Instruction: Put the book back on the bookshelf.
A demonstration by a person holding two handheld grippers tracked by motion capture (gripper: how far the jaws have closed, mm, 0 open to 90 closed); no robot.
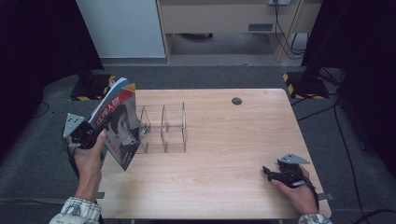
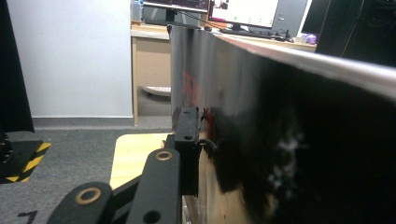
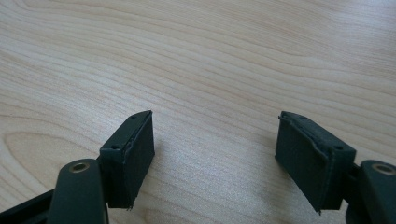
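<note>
A magazine (image 1: 119, 126) with a red title and a dark portrait on its cover stands tilted over the table's left edge, its lower corner down by the tabletop. My left gripper (image 1: 95, 133) is shut on its left side. In the left gripper view the glossy cover (image 2: 280, 140) runs along the right, and one black pad (image 2: 188, 135) lies against it; the other jaw is hidden behind the magazine. My right gripper (image 1: 267, 171) rests on the table at the front right, open. Its two pads (image 3: 130, 154) stand wide apart over bare wood.
A clear plastic organizer (image 1: 163, 128) with several upright slots stands on the wooden table (image 1: 224, 140), just right of the magazine. A round cable hole (image 1: 236, 101) sits near the far edge. Black stands with hazard-striped bases (image 1: 303, 84) flank the table's far corners.
</note>
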